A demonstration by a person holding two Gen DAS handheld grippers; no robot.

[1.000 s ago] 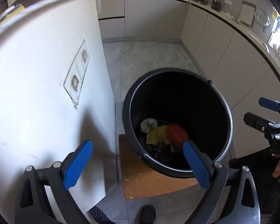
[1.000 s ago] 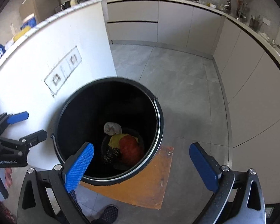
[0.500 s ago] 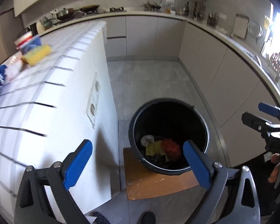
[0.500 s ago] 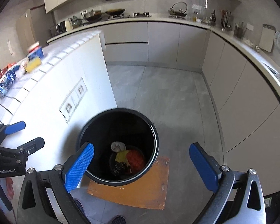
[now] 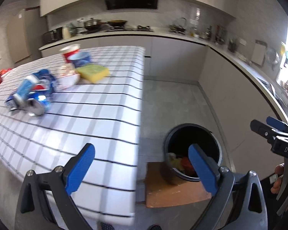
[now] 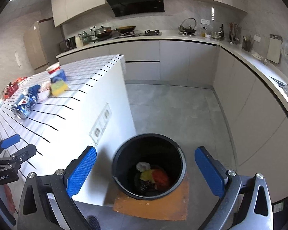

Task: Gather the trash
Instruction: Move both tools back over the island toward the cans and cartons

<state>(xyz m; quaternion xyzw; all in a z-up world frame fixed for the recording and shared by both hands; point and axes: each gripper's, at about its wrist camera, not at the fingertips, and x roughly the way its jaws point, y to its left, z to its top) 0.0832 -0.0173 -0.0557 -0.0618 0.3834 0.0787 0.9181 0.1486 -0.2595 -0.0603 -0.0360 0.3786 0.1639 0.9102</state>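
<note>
A black bin (image 5: 211, 143) (image 6: 124, 153) stands on the floor beside a white tiled island (image 5: 86, 115) (image 6: 67, 118), with white, yellow and red trash (image 6: 152, 174) at its bottom. On the island lie crushed blue cans (image 5: 30, 95) (image 6: 25, 102), a yellow sponge (image 5: 94, 71) (image 6: 58, 88), a red-and-white cup (image 5: 70, 52) and a blue cup (image 5: 80, 59). My left gripper (image 5: 142, 168) is open and empty above the island's edge. My right gripper (image 6: 146, 170) is open and empty above the bin.
The bin sits on an orange-brown board (image 6: 153, 205) on the grey floor (image 6: 172, 105). Grey cabinets and a counter (image 6: 249, 72) with pots and utensils wrap the back and right. A person's shoe tips (image 5: 105, 226) show at the bottom. Red items (image 6: 11, 88) lie far left on the island.
Both grippers have risen well above the bin and tilted up. The island top with the cans, sponge and cups has come into view. Both stay open.
</note>
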